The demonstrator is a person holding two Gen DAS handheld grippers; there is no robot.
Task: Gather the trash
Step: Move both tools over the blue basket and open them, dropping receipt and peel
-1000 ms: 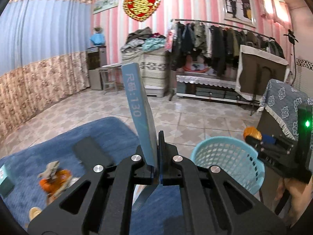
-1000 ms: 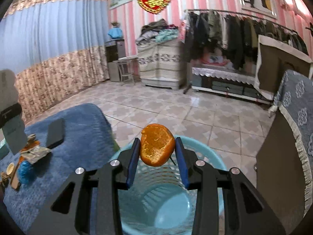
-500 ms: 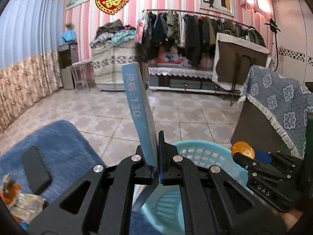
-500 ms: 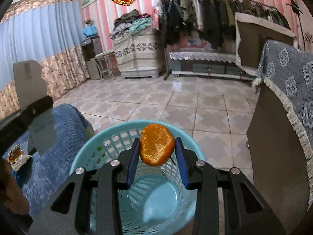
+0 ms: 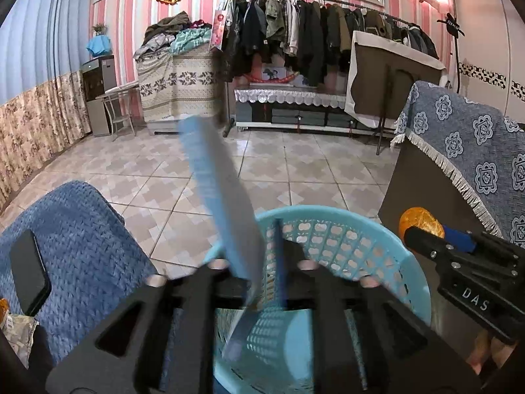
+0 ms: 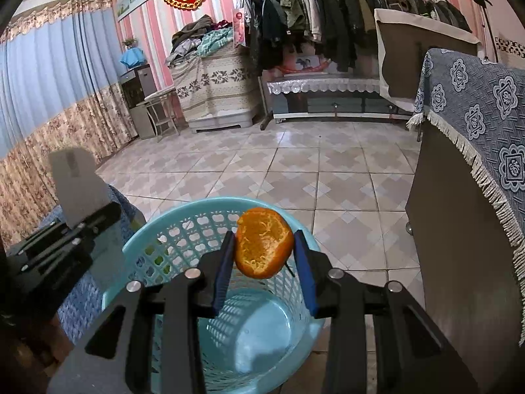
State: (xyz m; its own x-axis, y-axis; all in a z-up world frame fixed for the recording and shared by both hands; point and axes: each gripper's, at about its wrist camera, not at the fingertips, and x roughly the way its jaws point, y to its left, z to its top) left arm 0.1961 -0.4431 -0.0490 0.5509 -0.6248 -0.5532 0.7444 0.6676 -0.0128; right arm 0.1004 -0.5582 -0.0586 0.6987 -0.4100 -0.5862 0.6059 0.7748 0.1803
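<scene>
Left gripper [image 5: 254, 282] jaws just opened, card [image 5: 223, 203] tilting over basket [image 5: 377, 249]

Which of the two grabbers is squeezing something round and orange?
The right gripper: its blue pads press an orange peel over the blue basket. The left gripper has just been opening, with a flat blue card between its jaws.

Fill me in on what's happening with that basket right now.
A person is clearing trash with two handheld grippers, both over the light blue basket. The left gripper has just been opening its jaws, and the blue card between them is tilting, blurred, seemingly about to drop in. The right gripper is clamped on an orange peel above the basket. The basket looks empty so far.
</scene>
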